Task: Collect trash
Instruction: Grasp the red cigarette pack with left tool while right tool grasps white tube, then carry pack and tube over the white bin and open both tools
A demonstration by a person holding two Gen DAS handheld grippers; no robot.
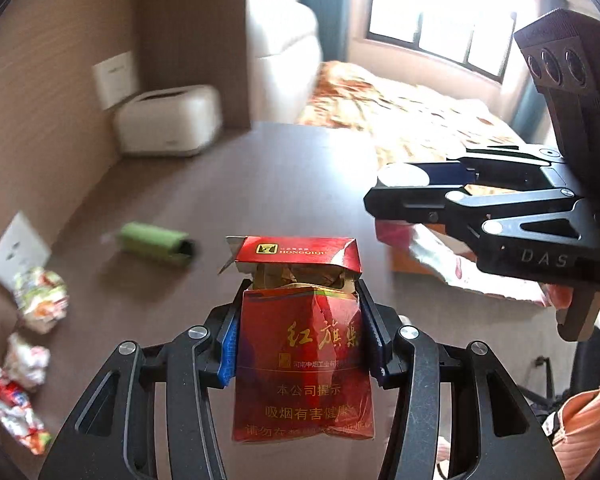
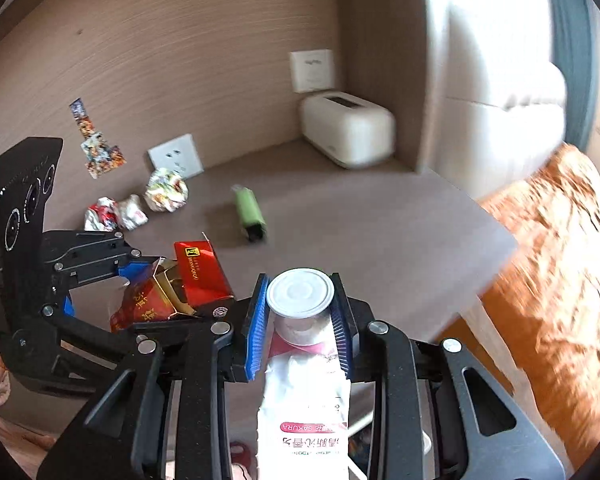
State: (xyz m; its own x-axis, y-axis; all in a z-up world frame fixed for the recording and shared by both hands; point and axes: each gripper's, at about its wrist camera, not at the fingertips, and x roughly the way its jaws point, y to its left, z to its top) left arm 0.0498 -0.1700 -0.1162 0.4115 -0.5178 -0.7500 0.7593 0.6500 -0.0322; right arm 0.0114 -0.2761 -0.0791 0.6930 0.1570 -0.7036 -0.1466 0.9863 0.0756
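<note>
Pack marking: red cigarette pack [image 1: 304, 344] reads "HONGQIQU"; lid flipped up, crumpled foil inside.
Tube marking: white toothpaste tube [image 2: 304, 408] reads "SAKURA", white cap forward.
Left gripper [image 1: 300, 328]: pinching the pack by its sides, held above the table.
Right gripper [image 2: 302, 312]: clamped on the tube just under the cap.
Remaining on brown table [image 1: 260, 184]: green roll [image 1: 152, 242], three crumpled wrappers [image 1: 40, 298] by the wall.
Surroundings: white toaster [image 2: 348, 132] in the corner, well clear.

I see a white toaster-like appliance [image 2: 348, 134] sitting in the corner of the brown table [image 2: 372, 236], below a white wall plate [image 2: 312, 70]. A white socket plate [image 2: 176, 156] sits low on the wood-grain wall, with a colourful sticker [image 2: 96, 140] beside it. An orange patterned bedspread [image 2: 560, 264] lies past the table's edge.
</note>
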